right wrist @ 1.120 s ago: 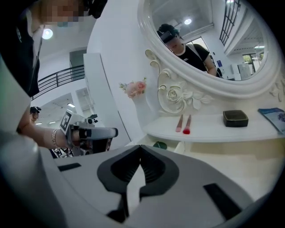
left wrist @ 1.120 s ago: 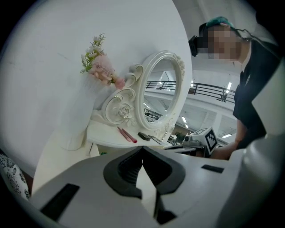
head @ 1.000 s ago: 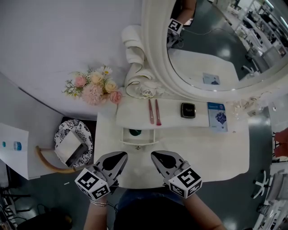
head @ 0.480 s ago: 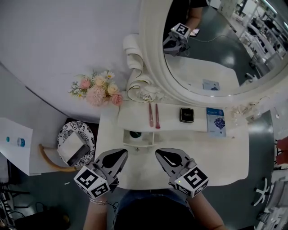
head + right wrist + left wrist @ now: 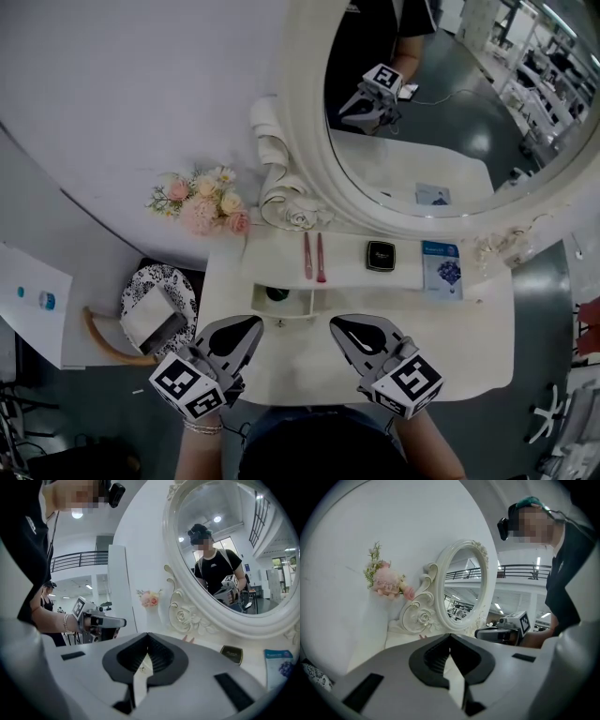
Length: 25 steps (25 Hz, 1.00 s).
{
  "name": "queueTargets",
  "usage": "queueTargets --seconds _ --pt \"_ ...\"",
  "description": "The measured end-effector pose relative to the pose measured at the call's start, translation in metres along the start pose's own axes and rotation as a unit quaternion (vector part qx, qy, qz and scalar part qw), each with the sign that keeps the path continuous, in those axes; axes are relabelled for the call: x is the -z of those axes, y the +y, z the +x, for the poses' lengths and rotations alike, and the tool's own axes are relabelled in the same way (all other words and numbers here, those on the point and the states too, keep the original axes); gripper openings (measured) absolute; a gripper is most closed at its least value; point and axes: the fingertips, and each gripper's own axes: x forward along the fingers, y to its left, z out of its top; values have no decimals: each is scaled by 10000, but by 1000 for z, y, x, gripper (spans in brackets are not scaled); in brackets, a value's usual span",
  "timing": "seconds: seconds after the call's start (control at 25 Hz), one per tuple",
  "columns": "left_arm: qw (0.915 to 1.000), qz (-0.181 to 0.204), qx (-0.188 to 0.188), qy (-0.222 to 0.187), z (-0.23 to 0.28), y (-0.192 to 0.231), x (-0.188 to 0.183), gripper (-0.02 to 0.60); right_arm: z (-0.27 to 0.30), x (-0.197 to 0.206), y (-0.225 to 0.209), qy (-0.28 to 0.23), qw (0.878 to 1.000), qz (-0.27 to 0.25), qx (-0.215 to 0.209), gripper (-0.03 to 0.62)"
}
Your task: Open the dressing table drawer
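Note:
In the head view the white dressing table (image 5: 469, 347) carries a raised shelf. A small drawer (image 5: 281, 302) stands pulled out of the shelf's left end, with a dark round thing inside. My left gripper (image 5: 253, 324) hovers over the table's front edge, just below and left of the drawer, shut and holding nothing. My right gripper (image 5: 337, 323) is beside it to the right, also shut and holding nothing. Neither touches the drawer. In the left gripper view the left gripper (image 5: 450, 637) points at the mirror, and in the right gripper view the right gripper (image 5: 148, 636) does too.
An oval mirror (image 5: 422, 112) in a carved white frame rises behind the shelf. On the shelf lie two pink sticks (image 5: 313, 255), a black compact (image 5: 379, 255) and a blue booklet (image 5: 442, 268). Flowers (image 5: 202, 202) stand at the back left. A patterned stool (image 5: 155, 307) stands left of the table.
Both grippers have risen a little over the table's front edge and the right one has drifted slightly right. The drawer stays pulled out as before.

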Motion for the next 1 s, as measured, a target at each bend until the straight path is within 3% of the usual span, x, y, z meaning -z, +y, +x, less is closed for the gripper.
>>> queueTargets --seconds 0.2,0.72,1.0 --pt "9999 97 13 37 3 -6 -7 15 -9 -15 -7 -10 9989 -469 96 18" --pt "9996 263 52 24 8 -13 -27 15 -29 -42 -21 -237 9982 -493 232 18" --pt "9994 345 73 -67 7 -14 -40 15 -37 -68 -18 -612 9967 -505 164 18"
